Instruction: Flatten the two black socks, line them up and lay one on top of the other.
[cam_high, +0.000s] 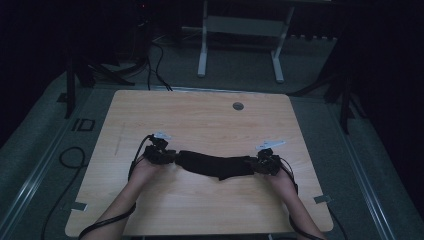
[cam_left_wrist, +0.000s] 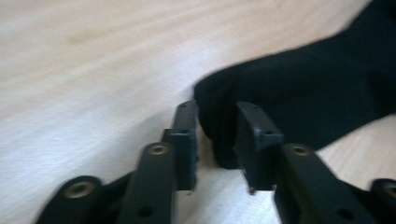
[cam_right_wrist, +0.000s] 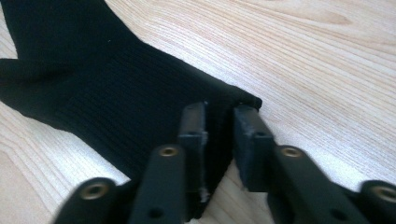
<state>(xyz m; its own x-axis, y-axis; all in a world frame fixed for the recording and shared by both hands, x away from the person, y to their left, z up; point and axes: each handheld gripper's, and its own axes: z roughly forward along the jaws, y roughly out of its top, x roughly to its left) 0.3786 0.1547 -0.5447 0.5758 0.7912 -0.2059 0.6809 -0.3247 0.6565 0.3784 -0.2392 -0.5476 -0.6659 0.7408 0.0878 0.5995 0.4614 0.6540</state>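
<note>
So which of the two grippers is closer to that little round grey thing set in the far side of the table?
Right. The right gripper, clamped on one end of the black sock, sits almost straight below the grey disc; the left gripper, at the sock's other end, is farther off to the side.

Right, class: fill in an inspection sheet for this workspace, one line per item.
Surface: wooden table, with a round grey cap near the far edge.
Job's things: black sock stretched flat between the grippers.
Clutter: nothing seen.
Grippers: left gripper pinches one end of the sock, right gripper the other.
Cables: one trails from each gripper; more lie on the floor.
Surroundings: dark room, grey floor, white desk frame beyond.
</note>
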